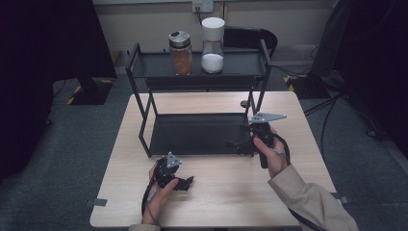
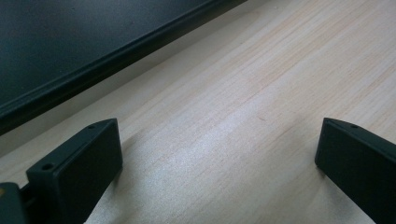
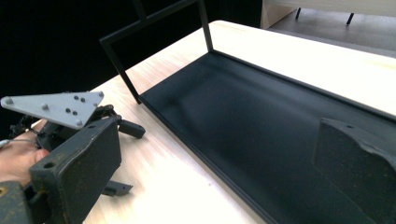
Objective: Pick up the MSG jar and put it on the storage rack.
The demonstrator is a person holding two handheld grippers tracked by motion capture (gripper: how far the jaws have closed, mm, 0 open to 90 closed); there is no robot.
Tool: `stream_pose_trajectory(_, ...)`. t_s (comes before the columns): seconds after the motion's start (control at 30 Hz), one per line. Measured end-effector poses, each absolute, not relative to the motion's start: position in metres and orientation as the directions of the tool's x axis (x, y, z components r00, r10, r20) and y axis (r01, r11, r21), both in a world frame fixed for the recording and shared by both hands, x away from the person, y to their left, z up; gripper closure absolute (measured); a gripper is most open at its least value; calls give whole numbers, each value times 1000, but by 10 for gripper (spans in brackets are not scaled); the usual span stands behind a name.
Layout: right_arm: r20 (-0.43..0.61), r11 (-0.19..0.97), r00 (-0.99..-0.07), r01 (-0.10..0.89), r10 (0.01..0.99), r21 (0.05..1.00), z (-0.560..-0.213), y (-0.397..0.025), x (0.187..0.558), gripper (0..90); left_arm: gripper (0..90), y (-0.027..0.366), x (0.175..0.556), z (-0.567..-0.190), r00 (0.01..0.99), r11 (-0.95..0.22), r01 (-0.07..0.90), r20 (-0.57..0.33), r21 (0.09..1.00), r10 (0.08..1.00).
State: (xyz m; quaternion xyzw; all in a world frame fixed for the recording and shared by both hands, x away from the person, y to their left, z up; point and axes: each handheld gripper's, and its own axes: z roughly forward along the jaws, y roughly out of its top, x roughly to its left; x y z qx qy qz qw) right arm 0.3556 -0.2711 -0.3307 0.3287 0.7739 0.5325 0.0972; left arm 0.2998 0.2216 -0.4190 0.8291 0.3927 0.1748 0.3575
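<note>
Seen from the high view, a person's two hands work at a pale wooden table (image 1: 216, 202) that carries a black two-tier rack (image 1: 197, 132). On the rack's upper shelf stand a jar of brown grains (image 1: 181, 53) and, just beside it, a jar of white powder (image 1: 212, 45) with a white cap. The left gripper (image 1: 185, 183) lies low on the table in front of the rack, clear of its lower tray. The right gripper (image 1: 238, 144) reaches over the tray's right front corner, its grey plate uppermost.

Left gripper view: its jaws stand spread wide over bare wood, nothing between them, with the rack's front edge (image 2: 116, 51) running close ahead.

Right gripper view: the jaws are likewise spread and hold nothing, one over the table, the other over the lower tray (image 3: 261, 121). Farther off, the other hand holds its gripper (image 3: 114, 154) on the table just outside the rack.
</note>
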Motion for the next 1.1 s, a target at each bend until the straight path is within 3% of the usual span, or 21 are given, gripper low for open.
stream_pose_trajectory(1.1,78,406,-777,409,625,818,-396,-299,325,4,0,222,300,-419,631,-436,526,9,730,776)
